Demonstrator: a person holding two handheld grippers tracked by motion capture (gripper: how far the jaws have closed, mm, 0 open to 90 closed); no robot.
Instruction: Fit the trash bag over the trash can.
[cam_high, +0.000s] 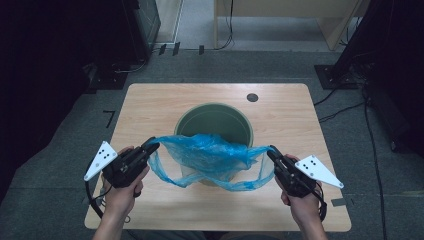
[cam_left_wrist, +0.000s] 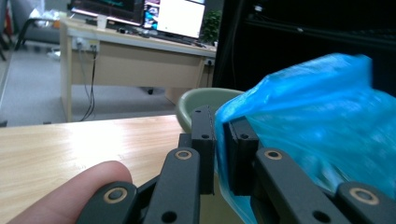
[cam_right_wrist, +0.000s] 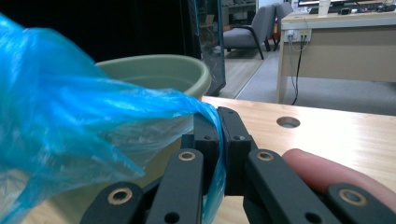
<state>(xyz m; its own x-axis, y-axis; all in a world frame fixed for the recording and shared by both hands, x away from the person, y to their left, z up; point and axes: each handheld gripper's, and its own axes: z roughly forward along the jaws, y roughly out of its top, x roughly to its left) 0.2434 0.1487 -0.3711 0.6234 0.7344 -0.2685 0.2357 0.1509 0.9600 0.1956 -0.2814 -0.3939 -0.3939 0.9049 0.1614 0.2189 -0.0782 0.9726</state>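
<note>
Stretching between two hand-held tools, a blue plastic bag (cam_high: 212, 152) hangs spread over the near rim of a green bin (cam_high: 215, 122) that stands at the middle of the wooden surface (cam_high: 150, 105). The bag's crumpled upper part lies across the bin's mouth, while a looping lower edge sags in front of the bin's near wall.

The left tool (cam_high: 151, 146) has its jaws pressed together on the bag's left corner; in the left gripper view the blue film (cam_left_wrist: 317, 121) runs down between the two black jaws, with the bin's pale green rim (cam_left_wrist: 205, 95) just behind them. The right tool (cam_high: 270, 150) pinches the opposite corner; in the right gripper view the plastic (cam_right_wrist: 70, 121) is drawn into a taut strand that folds over and is caught between the jaws, the bin (cam_right_wrist: 163, 70) close behind it.

A white three-cornered plate (cam_high: 100, 160) with black dots tops the left tool, and a matching one (cam_high: 317, 170) tops the right. A round cable hole (cam_high: 252, 97) sits near the surface's far right corner. No brand, label or readable writing can be made out on the bag or the bin; a monitor (cam_left_wrist: 175, 16) on a far desk is too blurred to read.
</note>
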